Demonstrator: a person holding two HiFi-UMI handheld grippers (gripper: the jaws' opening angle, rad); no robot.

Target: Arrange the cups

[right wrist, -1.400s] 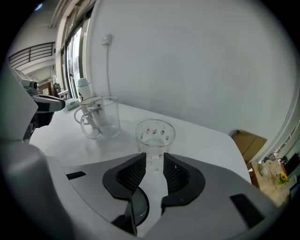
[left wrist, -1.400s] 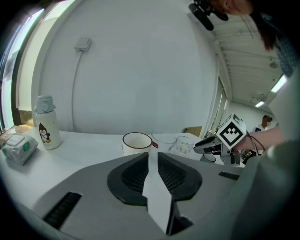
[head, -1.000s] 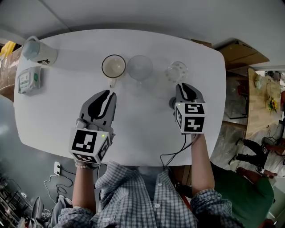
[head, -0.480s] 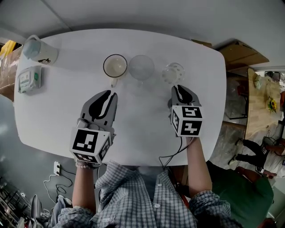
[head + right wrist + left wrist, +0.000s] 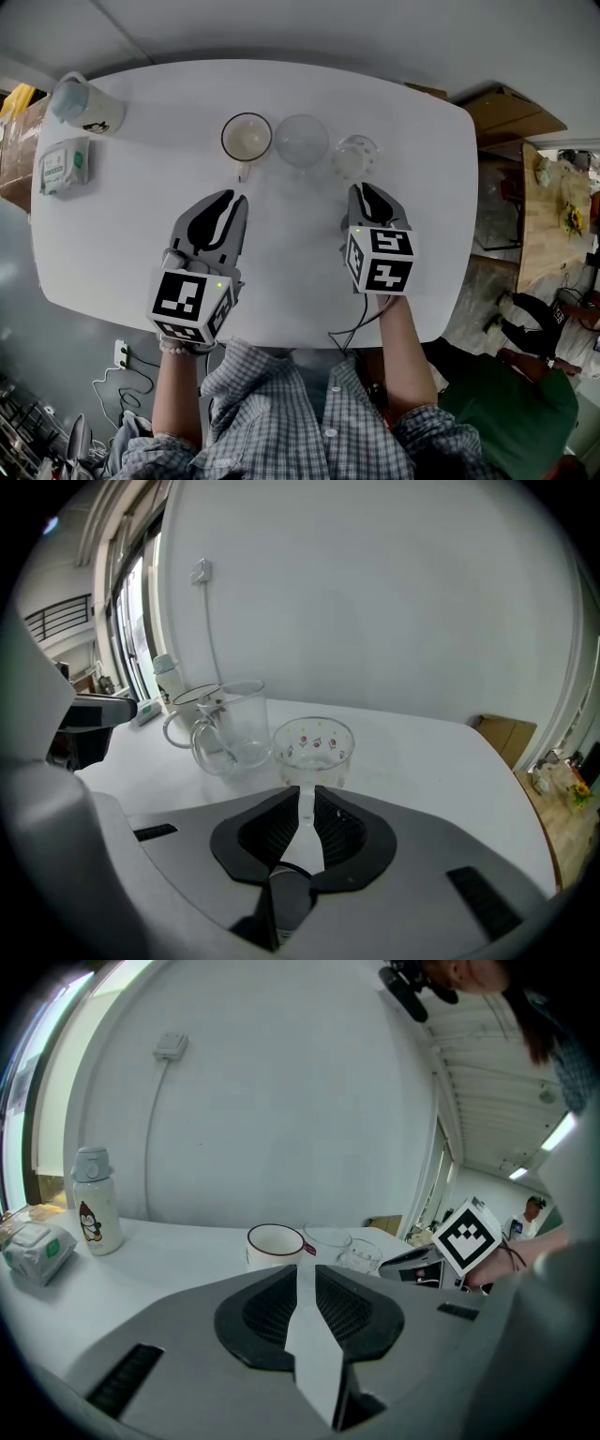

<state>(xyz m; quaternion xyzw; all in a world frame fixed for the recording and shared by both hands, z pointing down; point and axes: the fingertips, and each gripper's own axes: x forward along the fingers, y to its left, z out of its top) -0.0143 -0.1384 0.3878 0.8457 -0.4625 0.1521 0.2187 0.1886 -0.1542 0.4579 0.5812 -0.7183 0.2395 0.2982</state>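
Both your left gripper [image 5: 229, 200] and right gripper [image 5: 362, 191] are closed, holding nothing. The white mug [image 5: 247, 138], clear mug [image 5: 301, 141] and dotted glass cup [image 5: 354, 156] line up at upper centre, the cup just above your right gripper.

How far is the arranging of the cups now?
Done: white mug and clear glass mug stand side by side. In hand: right gripper grips the patterned glass cup, seemingly by its handle, beside them. Still to do: release it. Left gripper idles shut.
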